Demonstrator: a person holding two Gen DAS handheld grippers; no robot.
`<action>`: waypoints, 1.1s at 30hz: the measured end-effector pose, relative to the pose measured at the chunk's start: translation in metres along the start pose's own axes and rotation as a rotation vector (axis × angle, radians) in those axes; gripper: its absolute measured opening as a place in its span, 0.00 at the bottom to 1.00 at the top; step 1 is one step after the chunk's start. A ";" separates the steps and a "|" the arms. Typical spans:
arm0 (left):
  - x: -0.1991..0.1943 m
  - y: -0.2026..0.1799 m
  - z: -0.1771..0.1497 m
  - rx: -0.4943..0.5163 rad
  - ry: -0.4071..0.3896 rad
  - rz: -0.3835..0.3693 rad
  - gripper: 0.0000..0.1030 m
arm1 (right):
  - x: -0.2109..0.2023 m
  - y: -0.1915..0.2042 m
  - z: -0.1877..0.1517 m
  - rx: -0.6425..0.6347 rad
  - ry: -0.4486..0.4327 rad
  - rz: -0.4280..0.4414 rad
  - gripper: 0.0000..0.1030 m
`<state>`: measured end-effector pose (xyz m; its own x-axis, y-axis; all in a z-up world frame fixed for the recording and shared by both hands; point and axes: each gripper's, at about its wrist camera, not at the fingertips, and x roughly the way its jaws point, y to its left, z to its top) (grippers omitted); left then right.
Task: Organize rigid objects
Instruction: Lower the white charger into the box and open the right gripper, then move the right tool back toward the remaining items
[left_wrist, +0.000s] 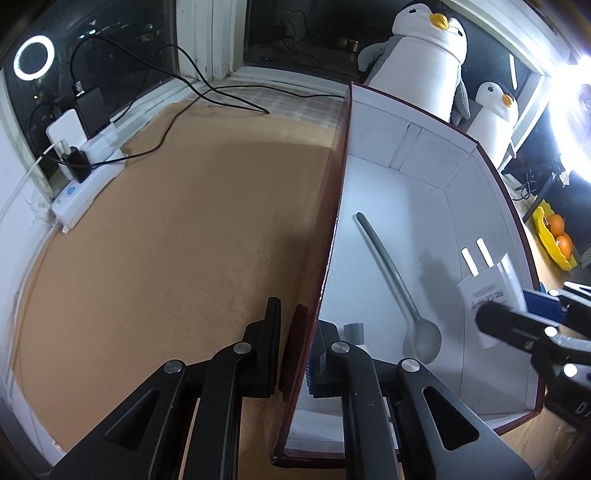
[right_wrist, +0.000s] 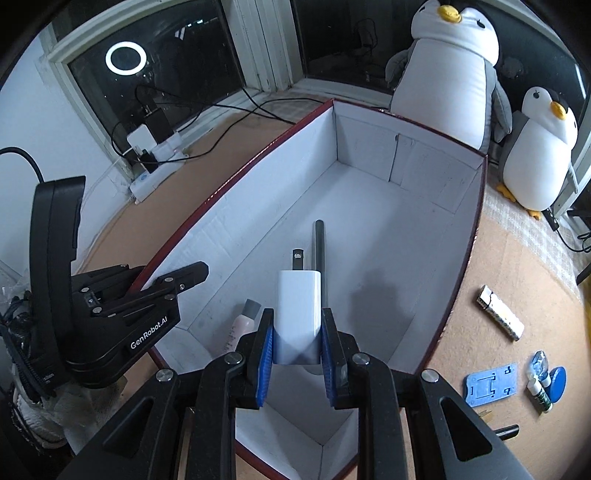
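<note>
The charger (right_wrist: 298, 314), a white plug block with its prongs pointing away, sits pinched between the blue pads of the right gripper (right_wrist: 298, 354), held above the near end of the open box (right_wrist: 258, 192). The left wrist view catches the same charger (left_wrist: 484, 288) from the side at the right gripper (left_wrist: 491, 314), over the box's right part.

The left gripper (left_wrist: 295, 354) stands at the box's near left wall (left_wrist: 328, 258): its jaws have drawn nearly together on that thin wall, one finger outside over the brown mat (left_wrist: 166, 240), the other inside the box. From the right wrist view the left gripper (right_wrist: 177, 273) reaches the same rim from the left.

On the white floor of the box lies a grey spoon (left_wrist: 399, 284), bowl toward the near end and handle running away. A small pinkish tube with a grey cap (right_wrist: 242, 325) lies in the near left corner, just beside the wall.

Outside the box on the right, on the mat, lie a blue flat plastic piece (right_wrist: 489, 384), a small dropper bottle (right_wrist: 541, 393), and a white lighter (right_wrist: 502, 314) a little farther off.

Farther back on the left, a white power strip (left_wrist: 86, 184) with plugged adapters rests by the window. Two plush penguins, a large one (right_wrist: 447, 70) and a small one (right_wrist: 539, 147), stand behind the box's far end. A yellow bowl of oranges (left_wrist: 556, 240) sits at the right edge.
</note>
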<state>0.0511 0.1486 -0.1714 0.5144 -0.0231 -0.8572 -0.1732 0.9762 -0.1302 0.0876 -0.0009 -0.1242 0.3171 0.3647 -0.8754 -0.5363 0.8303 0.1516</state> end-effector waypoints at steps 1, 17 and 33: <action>0.001 0.000 0.000 0.000 0.001 0.000 0.09 | 0.002 0.002 -0.001 -0.003 0.004 -0.004 0.20; 0.001 -0.002 0.000 0.009 0.003 0.001 0.09 | -0.004 0.007 0.000 -0.004 -0.026 0.004 0.36; 0.000 -0.006 0.000 0.027 0.011 0.034 0.09 | -0.048 -0.023 -0.003 0.073 -0.127 0.017 0.42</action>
<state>0.0524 0.1431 -0.1703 0.4992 0.0075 -0.8665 -0.1676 0.9819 -0.0880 0.0822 -0.0386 -0.0871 0.4068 0.4258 -0.8082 -0.4856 0.8502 0.2034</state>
